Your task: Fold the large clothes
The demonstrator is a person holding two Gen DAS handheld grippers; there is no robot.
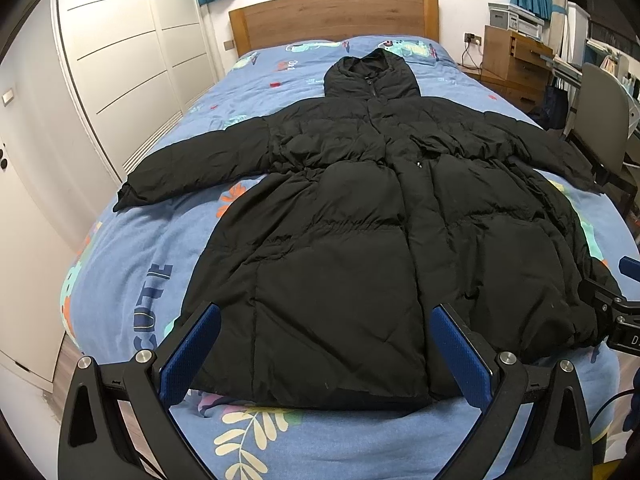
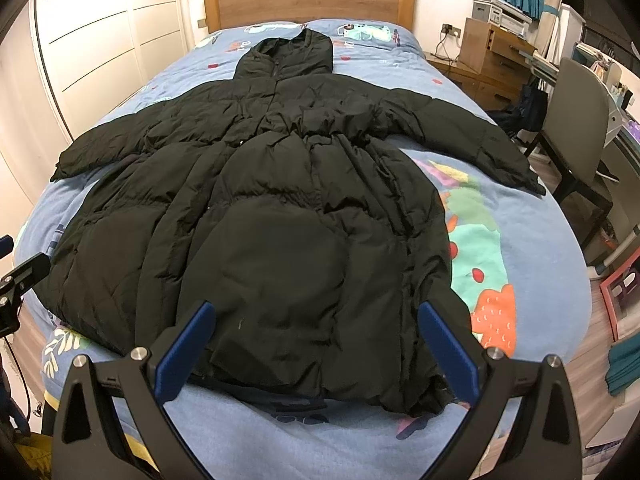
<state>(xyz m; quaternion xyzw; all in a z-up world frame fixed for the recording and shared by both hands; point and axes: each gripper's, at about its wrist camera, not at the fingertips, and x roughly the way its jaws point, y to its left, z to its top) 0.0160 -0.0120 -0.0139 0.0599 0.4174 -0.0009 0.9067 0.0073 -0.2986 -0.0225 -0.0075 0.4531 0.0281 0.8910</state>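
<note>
Left wrist view: coat [image 1: 340, 216] lies flat, front up, across the frame's middle on the bed [image 1: 132, 280], hood at upper centre, hem at the bottom.
Left gripper [image 1: 325, 356]: fingers spread wide, holding nothing, over the hem.
Left sleeve [image 1: 192, 164]: ends near the bed's left edge; a pull outward could drag it off.
Right gripper [image 2: 316, 354]: fingers also wide apart, empty, above the hem's right half.
Puffy fill: thick and probably springy; a shallow pinch may slip, and folds may spring back.
Right sleeve [image 2: 476, 136]: cuff reaches the bed's right edge, close to the chair [image 2: 580, 120].
Open room: bare quilt at lower right and below the hem; little elsewhere.
</note>
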